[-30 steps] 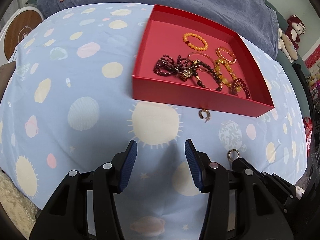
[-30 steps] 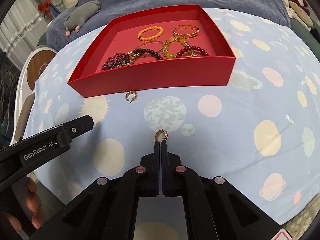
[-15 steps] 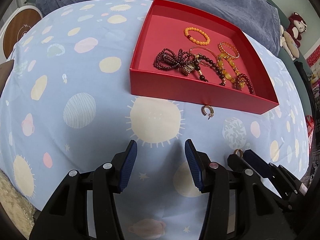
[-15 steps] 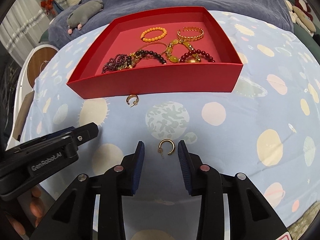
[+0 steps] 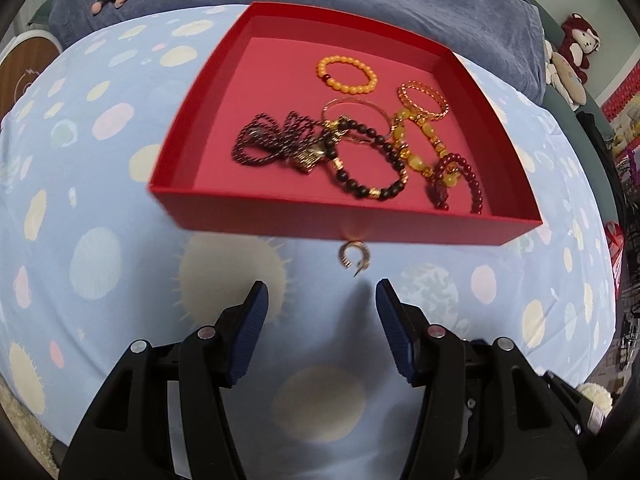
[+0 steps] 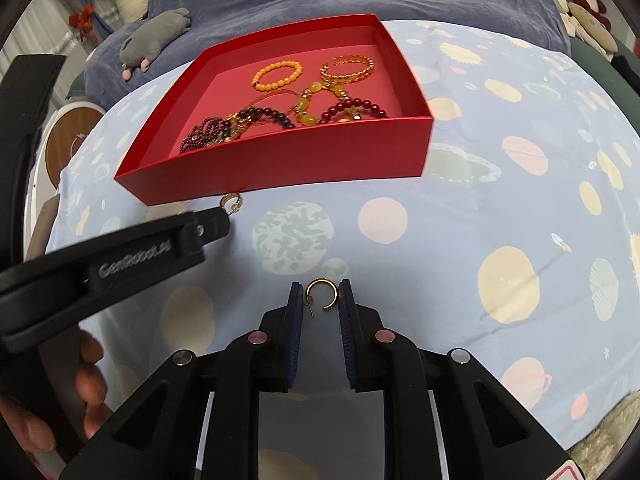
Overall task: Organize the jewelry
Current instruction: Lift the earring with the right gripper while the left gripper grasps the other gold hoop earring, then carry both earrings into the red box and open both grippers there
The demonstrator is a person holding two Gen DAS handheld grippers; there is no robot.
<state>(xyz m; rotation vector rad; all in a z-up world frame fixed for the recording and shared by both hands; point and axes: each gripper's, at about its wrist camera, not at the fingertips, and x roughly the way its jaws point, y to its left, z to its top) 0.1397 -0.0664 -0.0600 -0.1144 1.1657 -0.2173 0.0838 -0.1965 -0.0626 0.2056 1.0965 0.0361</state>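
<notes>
We see 2 gold hoop earrings lying on a blue planet-print cloth (image 6: 460,216), both outside the red tray (image 6: 280,168) of bracelets. The near earring (image 6: 322,295) lies flat between the fingers of our right gripper (image 6: 320,300), whose jaws are spread just wider than the hoop — whether they touch it, we cannot tell. The far earring (image 5: 353,255) lies just beside the tray's front wall, ahead of our left gripper (image 5: 322,308), which is spread wide and holds nothing.
</notes>
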